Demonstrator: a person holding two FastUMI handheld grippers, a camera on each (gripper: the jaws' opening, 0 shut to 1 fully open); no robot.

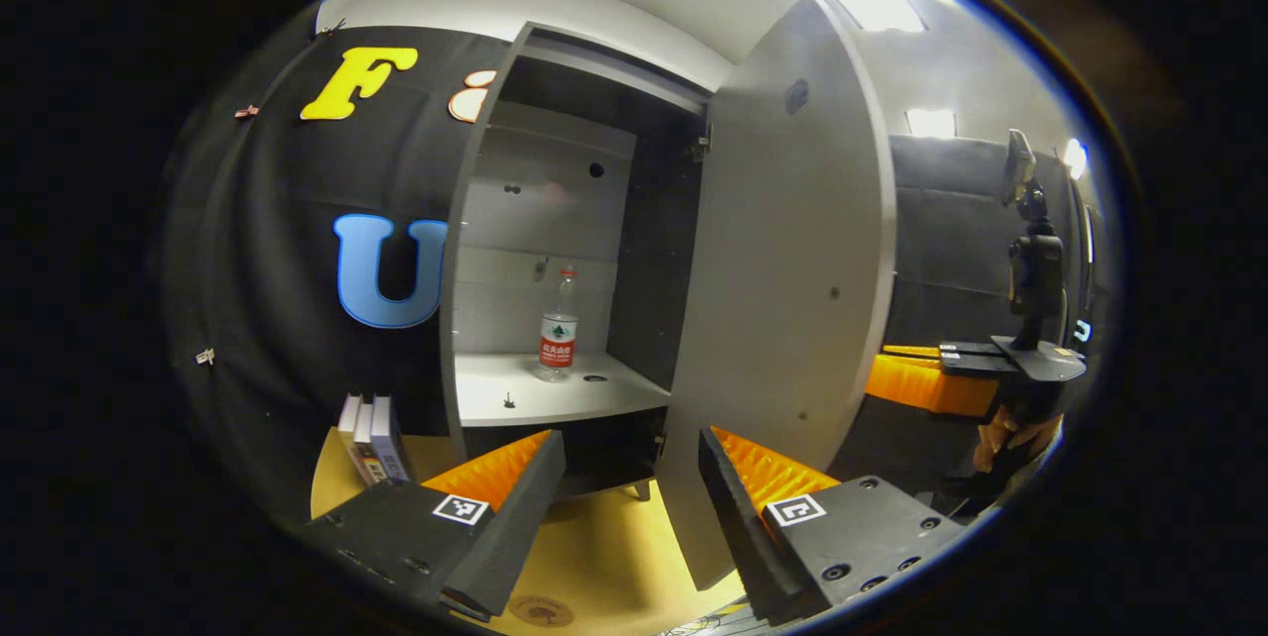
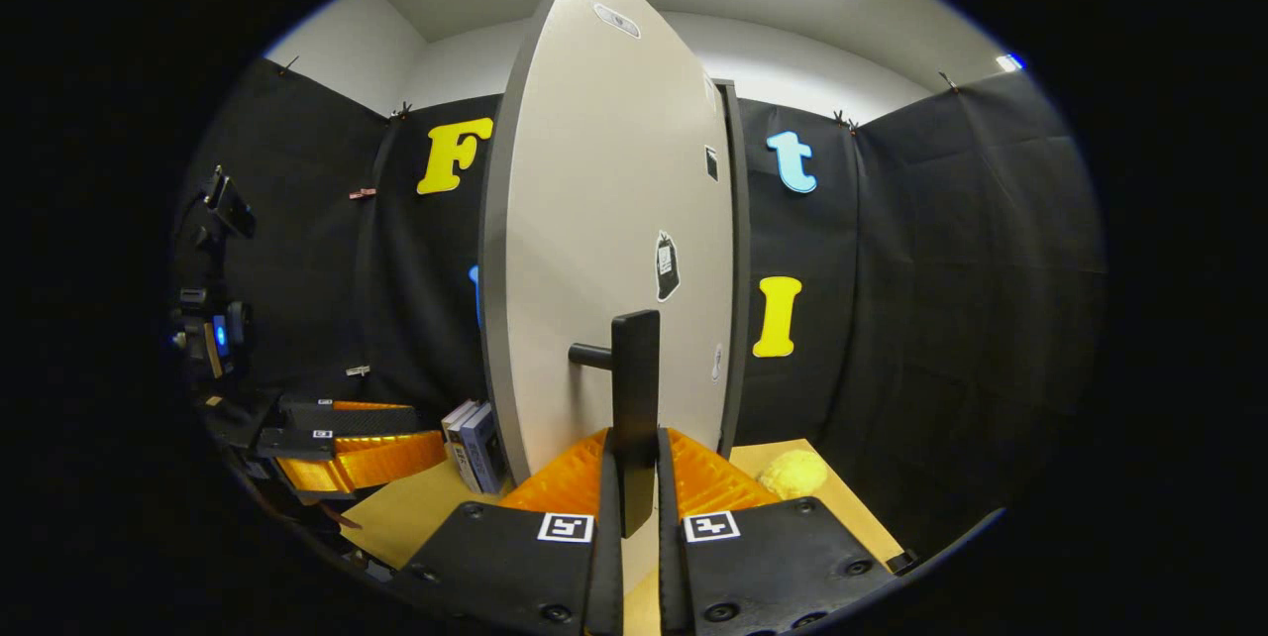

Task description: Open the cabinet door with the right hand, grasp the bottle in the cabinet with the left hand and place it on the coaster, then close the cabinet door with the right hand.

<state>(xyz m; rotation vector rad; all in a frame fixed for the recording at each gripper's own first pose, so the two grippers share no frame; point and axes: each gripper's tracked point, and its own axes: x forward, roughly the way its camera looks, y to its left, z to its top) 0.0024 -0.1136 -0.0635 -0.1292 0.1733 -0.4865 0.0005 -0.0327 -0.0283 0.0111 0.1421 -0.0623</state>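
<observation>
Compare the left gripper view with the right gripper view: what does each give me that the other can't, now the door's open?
Left gripper view alone: the cabinet interior, with the bottle upright on the shelf, and the left gripper open, short of it.

Right gripper view alone: the right gripper shut on the door handle, plus a yellow ball on the table.

Both: the open cabinet door, the books and the tabletop.

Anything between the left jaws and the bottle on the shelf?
No. In the left gripper view the left gripper is open and faces the open cabinet; the bare shelf front lies before the bottle. The door stands off to the side.
</observation>
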